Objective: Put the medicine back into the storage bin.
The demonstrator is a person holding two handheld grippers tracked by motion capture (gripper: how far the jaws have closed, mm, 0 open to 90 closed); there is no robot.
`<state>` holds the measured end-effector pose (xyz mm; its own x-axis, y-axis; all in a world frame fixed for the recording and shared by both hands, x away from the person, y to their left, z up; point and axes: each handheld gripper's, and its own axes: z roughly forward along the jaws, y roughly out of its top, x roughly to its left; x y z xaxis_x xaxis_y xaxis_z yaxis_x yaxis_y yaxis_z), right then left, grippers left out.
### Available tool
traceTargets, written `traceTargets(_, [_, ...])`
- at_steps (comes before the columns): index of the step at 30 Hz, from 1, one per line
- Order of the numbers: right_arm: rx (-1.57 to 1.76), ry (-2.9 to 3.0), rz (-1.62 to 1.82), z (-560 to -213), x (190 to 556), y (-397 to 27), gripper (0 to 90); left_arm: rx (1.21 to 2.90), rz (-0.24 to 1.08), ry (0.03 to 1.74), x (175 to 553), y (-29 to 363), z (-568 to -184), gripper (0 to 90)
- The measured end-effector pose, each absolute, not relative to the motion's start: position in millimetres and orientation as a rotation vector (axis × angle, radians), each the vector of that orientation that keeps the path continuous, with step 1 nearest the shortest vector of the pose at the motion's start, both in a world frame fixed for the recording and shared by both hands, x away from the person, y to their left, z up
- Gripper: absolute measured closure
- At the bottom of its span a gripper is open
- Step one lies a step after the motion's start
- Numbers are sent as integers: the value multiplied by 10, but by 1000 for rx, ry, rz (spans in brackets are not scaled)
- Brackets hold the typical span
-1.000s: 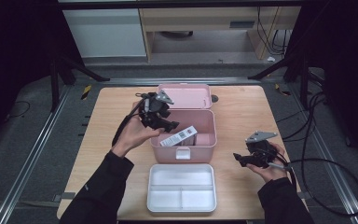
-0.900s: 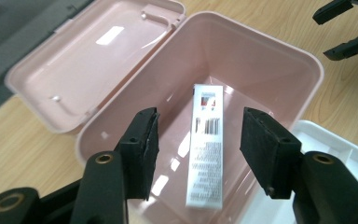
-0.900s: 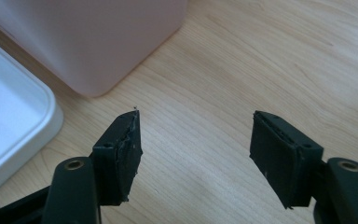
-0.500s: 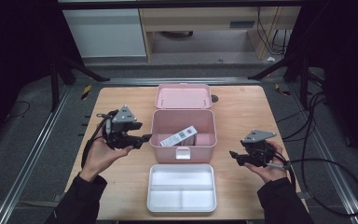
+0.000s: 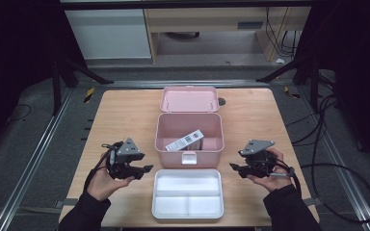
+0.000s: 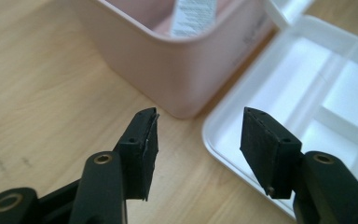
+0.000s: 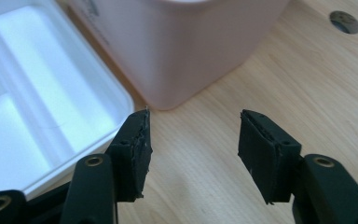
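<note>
A pink box (image 5: 173,158) stands open at mid-table, its lid (image 5: 189,98) tipped back. A white printed packet (image 5: 184,140) lies slanted inside it. A white divided tray (image 5: 156,192) sits just in front of the box. My left gripper (image 5: 146,169) hovers left of the tray, open and empty; its view has the box wall (image 6: 168,65), the packet (image 6: 193,16) and the tray (image 6: 307,70) ahead of the left gripper (image 6: 198,135). My right gripper (image 5: 233,167) is right of the tray, open. Its jaws have just been closing with nothing between them, as the right gripper (image 7: 193,135) faces the box corner (image 7: 177,42).
The wooden table (image 5: 125,120) has a dark round hole (image 5: 221,101) beside the lid, also the hole (image 7: 344,21) in the right gripper view. Metal rails and cables run along the floor on both sides. The tray's rim (image 7: 37,70) lies close to my right jaws.
My left gripper came away from above the box, moving left, toward the person and down to beside the tray. The right gripper edged slightly toward the tray.
</note>
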<state>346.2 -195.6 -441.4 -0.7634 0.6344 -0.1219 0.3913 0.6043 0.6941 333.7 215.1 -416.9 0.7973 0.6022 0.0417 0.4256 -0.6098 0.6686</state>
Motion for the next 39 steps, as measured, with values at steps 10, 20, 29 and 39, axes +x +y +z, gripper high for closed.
traceTargets(10, [663,2637,913,-4451,3327,-1672,492,2451,229,611,3272,1917,-4420,478])
traceTargets(20, [489,2808,816,-4575,3216,-1368,538,2581,120,488,3211,1740,-4571,556])
traceTargets(29, [390,2930,640,-4709,3208,-1176,615,2717,99,417,3206,1581,-4686,620])
traceTargets(39, [285,3022,441,-4804,3236,-995,772,2767,67,361,3267,1545,-4754,709])
